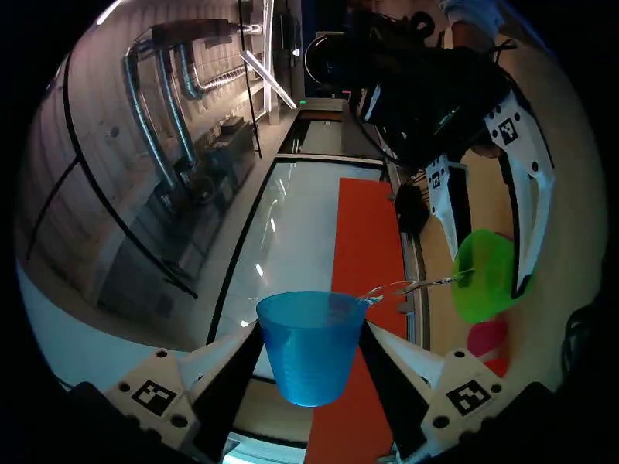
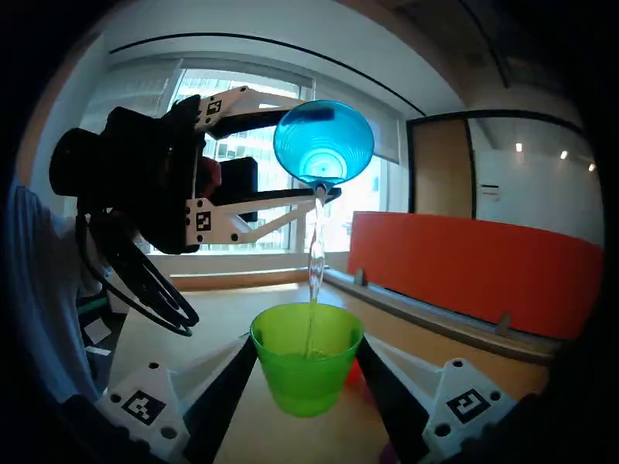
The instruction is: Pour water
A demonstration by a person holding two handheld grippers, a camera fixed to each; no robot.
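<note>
**Left gripper** (image 1: 311,331): jaws closed on the blue cup (image 1: 313,363), one finger against each side of its wall. In the right gripper view, this gripper is raised above the right one. It is rolled onto its side, so its two fingers (image 2: 255,104) lie one over the other and the cup's mouth is tipped downward. A sleeve (image 2: 32,263) shows behind it at the edge.

**Right gripper** (image 2: 306,344): jaws closed on the green cup (image 2: 306,383), one finger on each side, cup upright. In the left gripper view, it sits lower and off to the right.
</note>
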